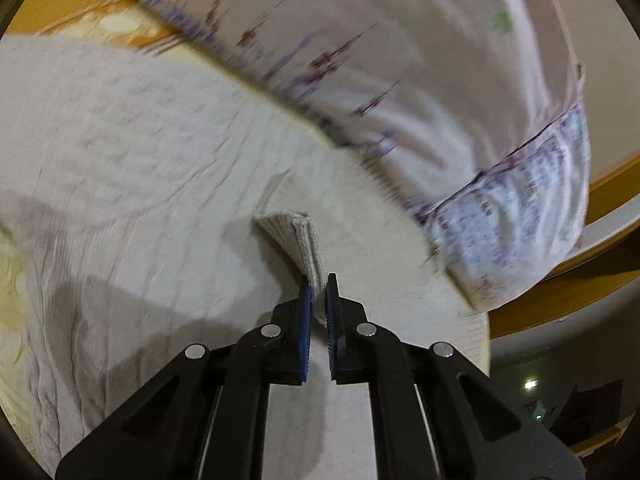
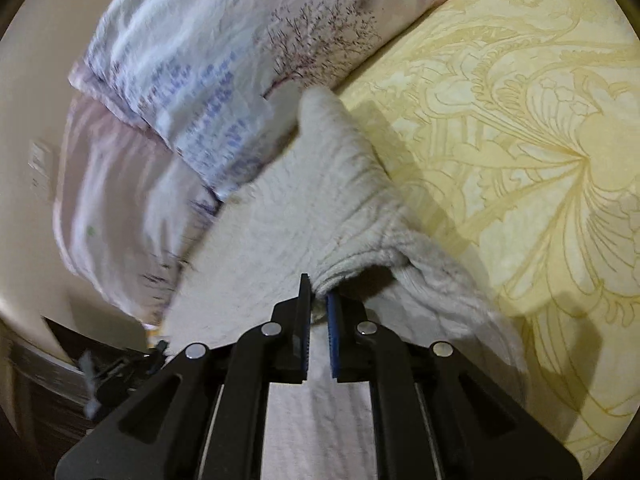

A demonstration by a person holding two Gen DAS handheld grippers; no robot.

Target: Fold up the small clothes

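Note:
A cream knitted garment (image 1: 132, 168) lies spread over a yellow patterned bedspread (image 2: 520, 128). In the left wrist view my left gripper (image 1: 319, 286) is shut on a ribbed hem of the garment (image 1: 298, 240), which sticks out folded between the blue pads. In the right wrist view my right gripper (image 2: 319, 286) is shut on a bunched edge of the same garment (image 2: 320, 208); the cloth rises from the bed into the jaws, and a loose fold hangs off to the right.
A pink pillow (image 1: 400, 60) with a printed tree and text lies just beyond the garment; the same pillow (image 2: 224, 60) fills the upper left of the right wrist view. An orange-brown bed frame edge (image 1: 560, 300) and a beige wall (image 2: 24, 120) bound the bed.

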